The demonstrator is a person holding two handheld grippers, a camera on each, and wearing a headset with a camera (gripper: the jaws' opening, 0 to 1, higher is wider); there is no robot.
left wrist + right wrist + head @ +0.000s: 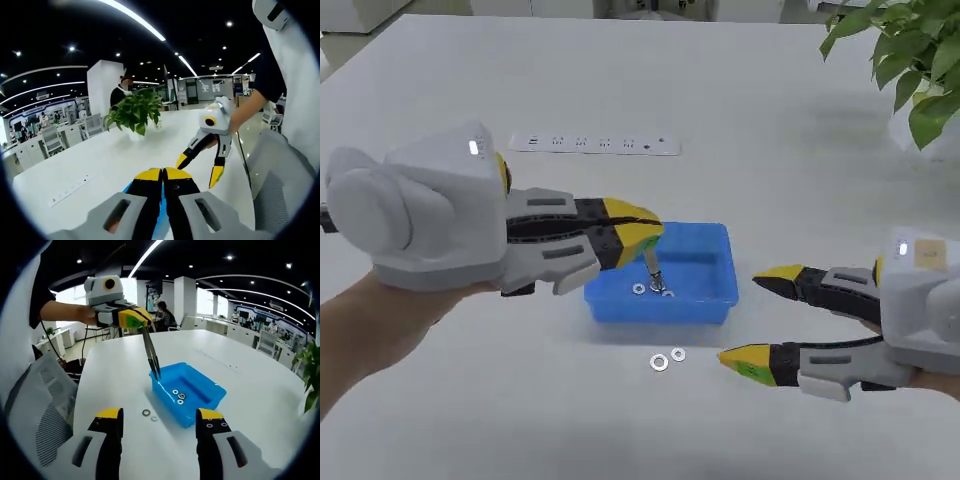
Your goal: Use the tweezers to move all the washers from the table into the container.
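The left gripper (645,232) has its fingers pressed together on the tweezers (151,352), whose tips hang just below them over the blue container (660,312), where three washers (180,396) already lie. Two more sit on the table just ahead of the right gripper (750,315), whose fingers are spread and hold nothing. The washers look thin, light, hard and slippery, so each is probably best pinched across its ring, one tip through the hole

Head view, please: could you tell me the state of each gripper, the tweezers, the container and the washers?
left gripper: shut on the tweezers.
right gripper: jaws open, empty.
tweezers: gripped, tips pointing down over the container.
container: open-topped, with three washers inside.
washers on the table: two, lying loose just outside the container.
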